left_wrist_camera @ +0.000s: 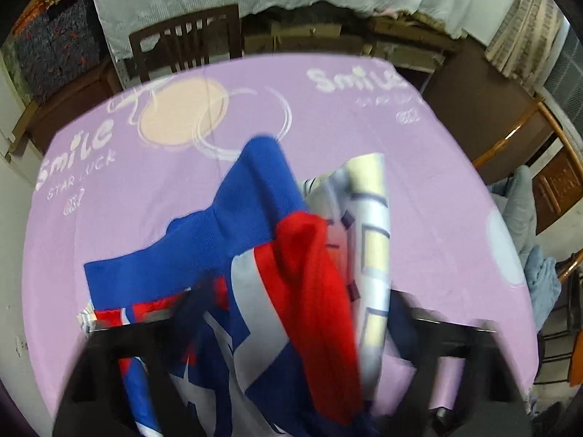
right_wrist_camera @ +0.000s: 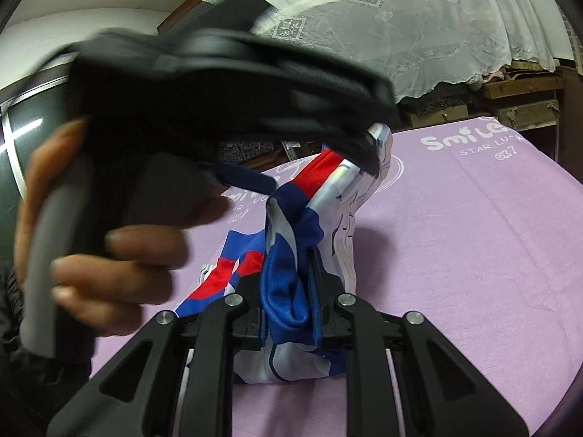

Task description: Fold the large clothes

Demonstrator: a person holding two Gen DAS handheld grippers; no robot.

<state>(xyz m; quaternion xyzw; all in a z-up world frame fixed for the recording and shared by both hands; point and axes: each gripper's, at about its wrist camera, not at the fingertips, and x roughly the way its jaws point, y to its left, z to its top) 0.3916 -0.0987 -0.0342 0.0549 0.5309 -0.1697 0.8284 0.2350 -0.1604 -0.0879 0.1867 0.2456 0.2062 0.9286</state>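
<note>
Lifting step: jersey [right_wrist_camera: 291, 291] bunched, pinched in right gripper [right_wrist_camera: 291, 313]; left gripper [right_wrist_camera: 368, 160] fingers narrowed on raised edge. Next: cloth to be spread flat over table [right_wrist_camera: 473, 236].

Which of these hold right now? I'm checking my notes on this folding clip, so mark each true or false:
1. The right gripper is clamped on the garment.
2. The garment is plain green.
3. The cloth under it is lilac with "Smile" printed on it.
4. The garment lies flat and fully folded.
1. True: the right gripper pinches a blue bunch of the garment.
2. False: it is blue, red and white.
3. True: the lilac cloth carries "Smile" lettering.
4. False: it hangs bunched, lifted off the cloth, with the left gripper at its top edge.
</note>
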